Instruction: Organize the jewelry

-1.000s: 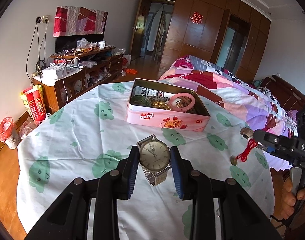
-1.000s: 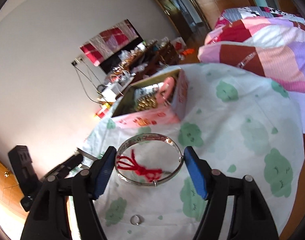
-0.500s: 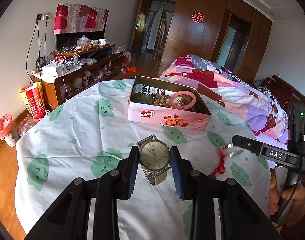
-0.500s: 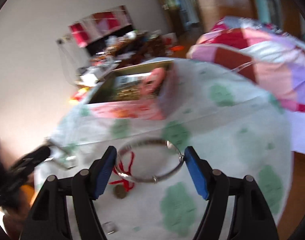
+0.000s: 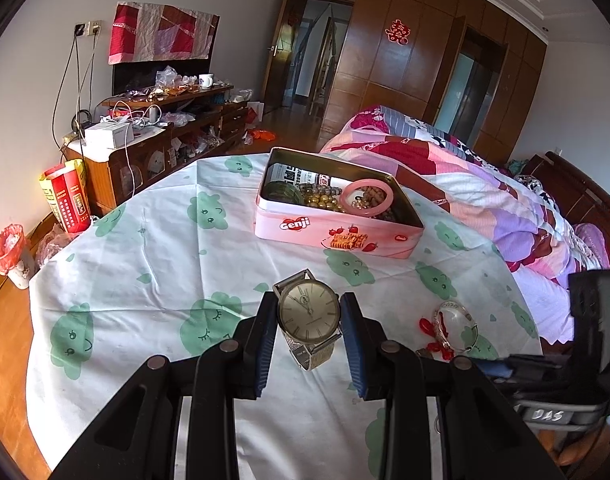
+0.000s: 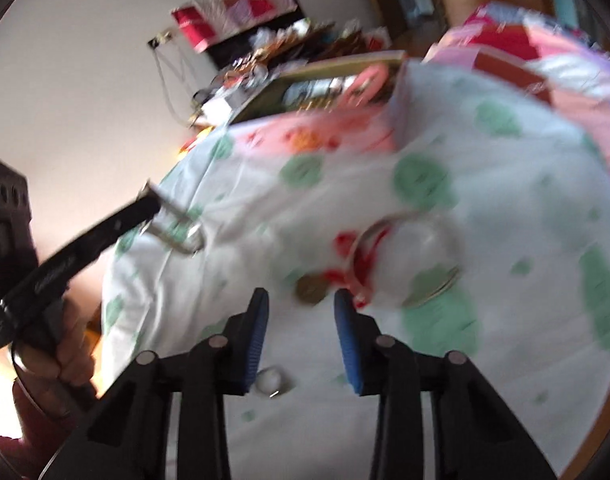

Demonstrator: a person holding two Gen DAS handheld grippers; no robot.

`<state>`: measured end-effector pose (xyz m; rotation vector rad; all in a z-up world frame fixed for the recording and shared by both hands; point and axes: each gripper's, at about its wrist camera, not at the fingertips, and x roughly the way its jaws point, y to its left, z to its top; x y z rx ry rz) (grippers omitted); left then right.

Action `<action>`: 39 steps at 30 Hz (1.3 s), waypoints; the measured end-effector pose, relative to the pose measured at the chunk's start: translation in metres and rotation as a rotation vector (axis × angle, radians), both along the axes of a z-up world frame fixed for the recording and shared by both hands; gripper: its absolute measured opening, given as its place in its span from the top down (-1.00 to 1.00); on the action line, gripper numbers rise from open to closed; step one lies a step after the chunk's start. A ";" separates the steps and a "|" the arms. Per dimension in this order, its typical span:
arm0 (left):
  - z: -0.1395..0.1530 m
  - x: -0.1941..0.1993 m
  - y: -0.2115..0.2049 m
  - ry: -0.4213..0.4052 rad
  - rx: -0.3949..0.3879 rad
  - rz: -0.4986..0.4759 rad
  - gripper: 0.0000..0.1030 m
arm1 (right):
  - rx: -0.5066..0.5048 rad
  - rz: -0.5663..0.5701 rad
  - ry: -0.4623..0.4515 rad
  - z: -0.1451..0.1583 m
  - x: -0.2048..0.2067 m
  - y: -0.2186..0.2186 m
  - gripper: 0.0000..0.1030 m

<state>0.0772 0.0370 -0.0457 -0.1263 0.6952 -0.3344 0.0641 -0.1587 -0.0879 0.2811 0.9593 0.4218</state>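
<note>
Left gripper [image 5: 308, 334] clamps a watch [image 5: 309, 312] above the table [image 5: 153, 248]; right gripper [image 6: 301, 312], jaws just narrowed and empty, hangs beside the bangle [image 6: 409, 258] lying ahead to its right.

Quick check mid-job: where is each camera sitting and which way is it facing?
Left wrist: on left claw, angled down across the table toward the tin; clamps the watch; right hand lower right.
Right wrist: on right claw, blurred, angled down at the bangle; jaws just closed further, gripping nothing; left hand at left.
Both show tin and bangle.
</note>
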 end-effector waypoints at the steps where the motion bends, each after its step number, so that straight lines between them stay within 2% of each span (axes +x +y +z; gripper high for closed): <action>1: 0.000 0.000 0.000 0.000 0.000 0.002 0.38 | 0.000 0.005 0.015 -0.004 0.001 0.002 0.30; 3: 0.000 0.000 0.001 0.000 -0.001 0.003 0.38 | -0.048 -0.017 0.030 -0.010 0.006 0.004 0.35; 7: 0.001 -0.002 0.003 -0.008 -0.005 0.002 0.38 | -0.104 -0.093 -0.002 -0.009 0.022 0.001 0.31; 11: 0.002 -0.001 0.005 -0.008 -0.013 0.003 0.38 | -0.124 -0.100 -0.008 -0.006 0.035 0.006 0.07; 15: 0.003 -0.002 0.005 -0.005 -0.015 -0.001 0.38 | -0.226 -0.100 -0.016 -0.006 0.040 0.020 0.07; 16: 0.003 -0.001 0.005 -0.004 -0.016 -0.003 0.38 | -0.271 -0.098 -0.022 -0.006 0.041 0.025 0.13; 17: 0.004 -0.002 0.005 -0.006 -0.017 -0.005 0.38 | -0.322 -0.099 -0.033 -0.007 0.040 0.029 0.47; 18: 0.005 -0.003 0.005 -0.008 -0.018 -0.006 0.38 | -0.394 -0.105 -0.056 -0.008 0.039 0.033 0.73; 19: 0.005 -0.003 0.004 -0.009 -0.017 -0.007 0.38 | -0.398 -0.101 -0.067 -0.008 0.039 0.033 0.73; 21: 0.006 -0.003 0.004 -0.008 -0.018 -0.006 0.38 | -0.354 -0.108 -0.055 -0.008 0.040 0.024 0.83; 23: 0.006 -0.004 0.005 -0.008 -0.018 -0.004 0.38 | -0.267 -0.112 -0.027 -0.007 0.044 0.012 0.86; 24: 0.006 -0.004 0.004 -0.010 -0.016 -0.004 0.38 | -0.197 -0.106 -0.010 -0.007 0.045 0.006 0.89; 25: 0.006 -0.004 0.004 -0.010 -0.016 -0.001 0.38 | -0.062 -0.083 -0.003 -0.002 0.046 -0.003 0.90; 26: 0.007 -0.003 0.005 -0.009 -0.017 0.003 0.38 | 0.017 -0.075 -0.011 0.004 0.043 -0.009 0.90; 29: 0.009 -0.003 0.004 -0.008 -0.018 0.005 0.38 | 0.118 -0.064 -0.076 0.032 0.037 -0.020 0.90; 31: 0.010 -0.004 0.003 -0.016 -0.014 0.001 0.38 | 0.140 -0.065 -0.124 0.054 0.036 -0.025 0.90; 34: 0.011 -0.004 0.002 -0.019 -0.016 -0.002 0.38 | 0.089 -0.033 -0.146 0.069 0.035 -0.021 0.88; 37: 0.010 -0.004 0.004 -0.016 -0.021 -0.002 0.38 | 0.061 0.015 -0.053 0.052 0.035 -0.009 0.60; 39: 0.010 -0.003 0.003 -0.015 -0.015 -0.004 0.38 | -0.023 0.028 -0.028 0.033 0.024 0.000 0.28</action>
